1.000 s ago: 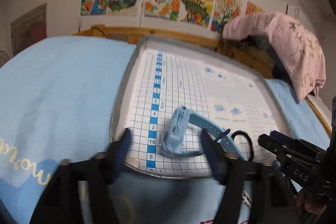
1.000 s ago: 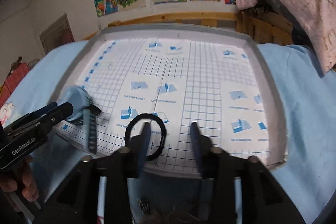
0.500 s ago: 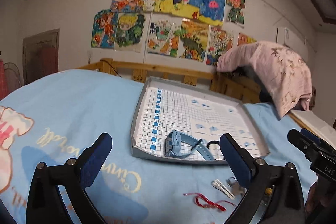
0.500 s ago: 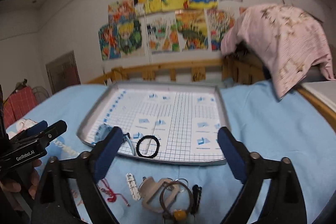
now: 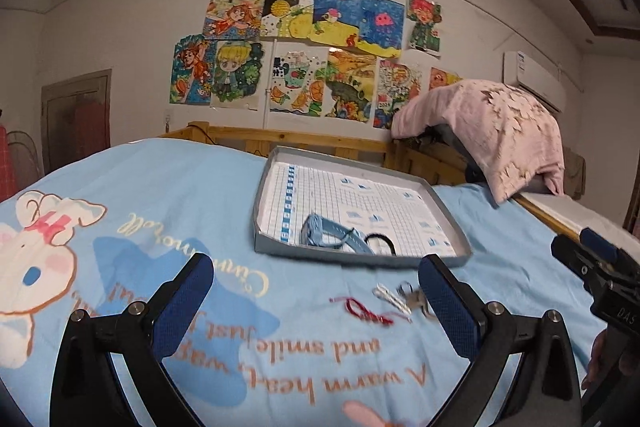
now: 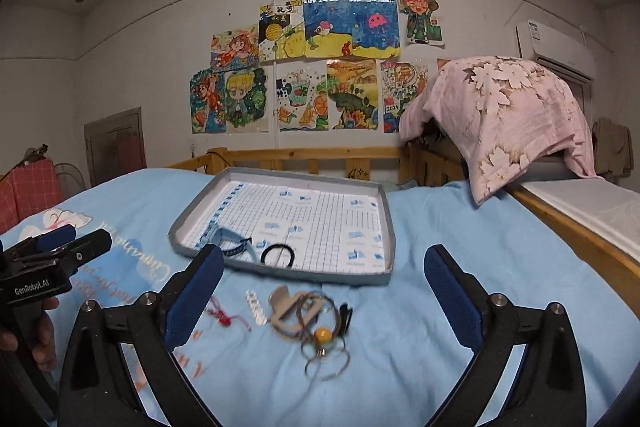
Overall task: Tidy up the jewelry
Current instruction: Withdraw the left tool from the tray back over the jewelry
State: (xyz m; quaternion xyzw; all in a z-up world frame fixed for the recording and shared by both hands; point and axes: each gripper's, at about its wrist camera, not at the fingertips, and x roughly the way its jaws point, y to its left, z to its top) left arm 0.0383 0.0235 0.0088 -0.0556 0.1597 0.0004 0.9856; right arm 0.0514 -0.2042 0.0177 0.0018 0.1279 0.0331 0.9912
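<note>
A grey tray (image 5: 448,211) (image 6: 386,227) with a grid sheet lies on the blue bedsheet. In it lie a blue watch (image 5: 320,231) (image 6: 234,241) and a black hair tie (image 5: 382,241) (image 6: 277,254). In front of the tray on the sheet lie a red string bracelet (image 5: 366,311) (image 6: 222,315), a white hair clip (image 5: 392,298) (image 6: 256,307), a beige clip with rings and a yellow bead (image 6: 316,323), and a black clip (image 6: 345,313). My left gripper (image 5: 316,295) and right gripper (image 6: 324,287) are open and empty, held back above the sheet.
A wooden bed rail (image 6: 304,157) runs behind the tray. A pink floral blanket (image 6: 504,111) hangs over something at the right. A white surface (image 6: 588,203) borders the bed on the right. Drawings cover the wall.
Both grippers have let go of the watch and hair tie in the tray, opened wide, and pulled back and up. The loose jewelry in front of the tray has come into view.
</note>
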